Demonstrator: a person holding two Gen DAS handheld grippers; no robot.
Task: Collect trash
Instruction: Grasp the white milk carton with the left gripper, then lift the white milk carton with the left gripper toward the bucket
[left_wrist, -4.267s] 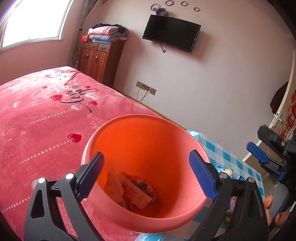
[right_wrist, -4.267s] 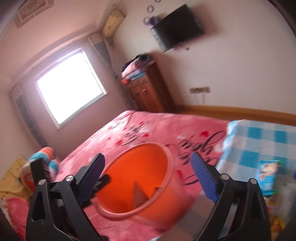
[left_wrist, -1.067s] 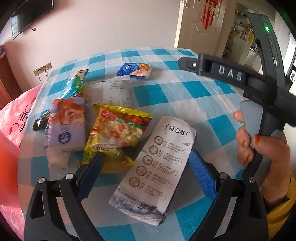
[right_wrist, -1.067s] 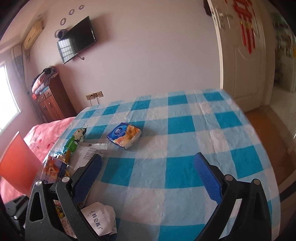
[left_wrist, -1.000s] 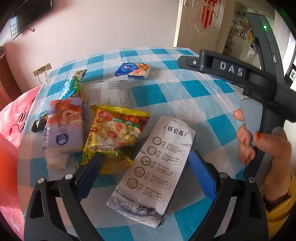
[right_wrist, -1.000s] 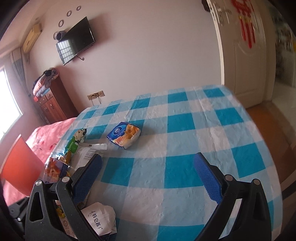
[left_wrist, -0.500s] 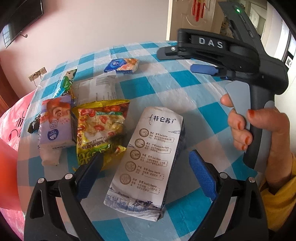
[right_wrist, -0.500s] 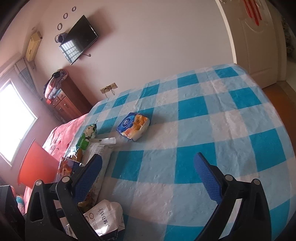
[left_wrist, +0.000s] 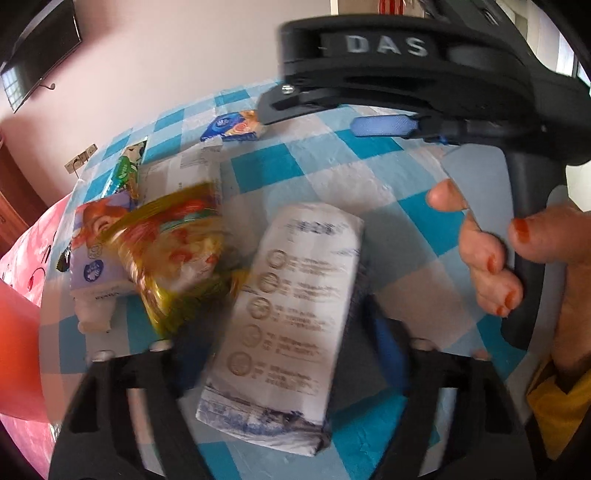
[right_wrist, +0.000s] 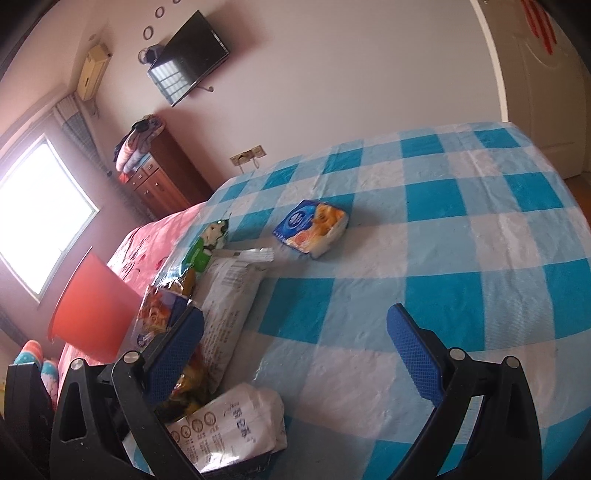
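A white printed packet (left_wrist: 291, 317) lies on the blue-checked table between the fingers of my left gripper (left_wrist: 288, 343), which are closing on its sides; it also shows in the right wrist view (right_wrist: 225, 432). A yellow snack bag (left_wrist: 177, 251) lies just left of it, blurred. My right gripper (right_wrist: 295, 350) is open and empty, held above the table; its body shows in the left wrist view (left_wrist: 424, 85). The orange bin (right_wrist: 92, 306) stands at the table's left, over the pink bed.
A purple packet (left_wrist: 96, 258), a flat white wrapper (right_wrist: 229, 291), a green wrapper (right_wrist: 207, 243) and a blue-orange packet (right_wrist: 312, 227) lie on the table (right_wrist: 461, 240). A wooden cabinet (right_wrist: 166, 177) and TV (right_wrist: 188, 57) are on the far wall.
My left gripper has dropped onto the white packet and its fingers have moved in against it. The yellow bag has shifted. My right gripper has tilted left.
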